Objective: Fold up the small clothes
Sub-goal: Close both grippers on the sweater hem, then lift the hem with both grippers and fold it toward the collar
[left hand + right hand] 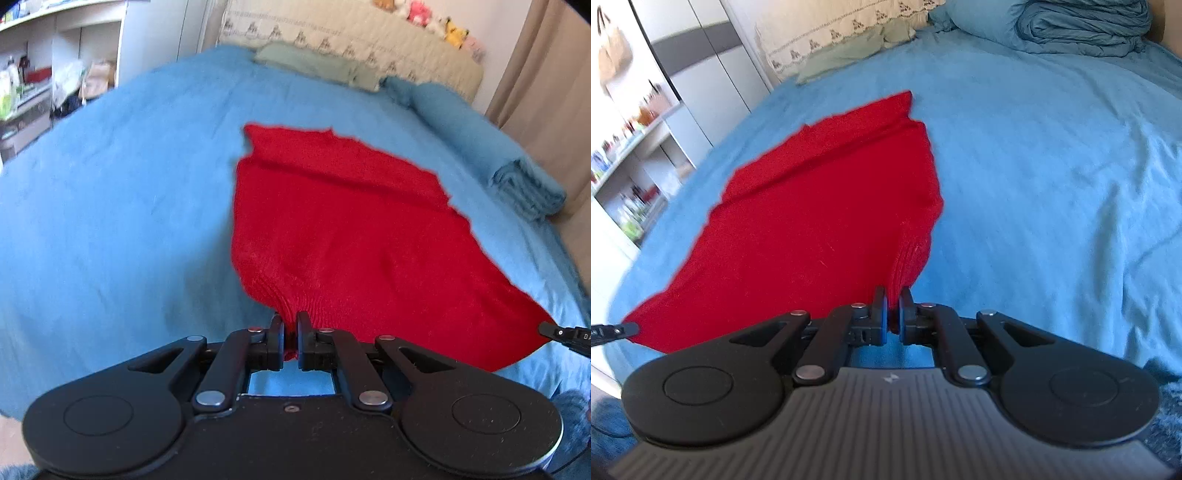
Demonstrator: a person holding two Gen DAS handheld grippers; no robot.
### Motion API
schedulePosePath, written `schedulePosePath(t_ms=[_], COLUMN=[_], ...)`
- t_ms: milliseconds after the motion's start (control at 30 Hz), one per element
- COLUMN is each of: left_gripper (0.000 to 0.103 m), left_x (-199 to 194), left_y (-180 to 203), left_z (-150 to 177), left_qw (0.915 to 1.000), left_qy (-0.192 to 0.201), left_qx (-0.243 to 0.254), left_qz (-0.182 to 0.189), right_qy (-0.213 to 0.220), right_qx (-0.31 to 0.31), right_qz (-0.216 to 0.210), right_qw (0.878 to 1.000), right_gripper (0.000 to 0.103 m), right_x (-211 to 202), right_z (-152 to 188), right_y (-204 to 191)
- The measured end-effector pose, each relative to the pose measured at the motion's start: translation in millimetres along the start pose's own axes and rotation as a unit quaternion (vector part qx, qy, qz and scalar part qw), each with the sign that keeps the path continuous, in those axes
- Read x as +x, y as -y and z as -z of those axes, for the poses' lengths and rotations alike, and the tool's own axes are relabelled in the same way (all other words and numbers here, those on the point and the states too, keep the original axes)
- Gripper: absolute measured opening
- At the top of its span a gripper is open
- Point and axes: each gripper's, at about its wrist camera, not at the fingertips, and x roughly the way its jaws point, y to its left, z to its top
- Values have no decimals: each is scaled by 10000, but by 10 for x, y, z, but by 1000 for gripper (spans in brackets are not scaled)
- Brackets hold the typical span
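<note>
Sweater: red knit sweater (pixel 332 229) lies mostly flat on the blue bedsheet (pixel 110 203), near edge lifted at both corners; its far end shows a fold ridge across it.
L gripper: left gripper (pixel 290 325) at 6 o'clock in left wrist view, jaws narrow, pinching the ribbed hem corner of the sweater; red fabric bunched between the pads.
R gripper: right gripper (pixel 893 306) at 6 o'clock in right wrist view, jaws narrow, clamped on the other ribbed hem corner (pixel 908 254).
Cross-view: R gripper tip shows at 4 o'clock in left wrist view, touching the sweater's edge; L gripper tip at 8 o'clock in right wrist view, same.
Bed bkgd: folded blue blanket (pixel 509 166) at 2 o'clock, well apart from the sweater; green pillow (pixel 314 62) at 12 against the quilted headboard (pixel 351 33).
Side: shelves (pixel 29 85) at 10 o'clock, blurry.
</note>
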Motion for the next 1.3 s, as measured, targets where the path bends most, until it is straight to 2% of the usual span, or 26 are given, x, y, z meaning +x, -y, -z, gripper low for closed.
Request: schedulePosePath(t_ms=[167, 300, 467, 600, 800, 967, 1133, 1300], left_gripper=[6, 6, 5, 5, 5, 5, 5, 5], left_x=[-145, -168, 38, 354, 1099, 1810, 2521, 2988], left_y=[79, 98, 59, 2, -84, -163, -285, -336], left_z=[-335, -748, -1379, -1907, -2596, -2927, -3030, -3020], left_qw=[9990, 9965, 9918, 9884, 9878, 9896, 9911, 9916], left_qy=[383, 735, 1129, 1308, 1357, 1259, 1031, 848], left_qx=[-126, -212, -430, -651, -719, -702, -806, -846], left_qz=[208, 337, 425, 411, 267, 37, -261, -490], right_qy=[267, 527, 797, 1030, 1093, 1000, 838, 635], right_qx=[77, 72, 158, 263, 384, 419, 538, 501], right_qz=[-361, -594, -840, -871, -779, -439, -205, 62], right_qw=[9990, 9968, 9931, 9905, 9902, 9931, 9948, 9967], right_gripper=[20, 20, 20, 20, 20, 20, 20, 20], right_x=[-191, -287, -203, 37, 761, 1615, 2553, 3248], right_z=[-360, -768, -1400, -1961, -2753, -3248, -3450, -3427], right_y=[-97, -200, -290, -354, -433, -436, -302, -227])
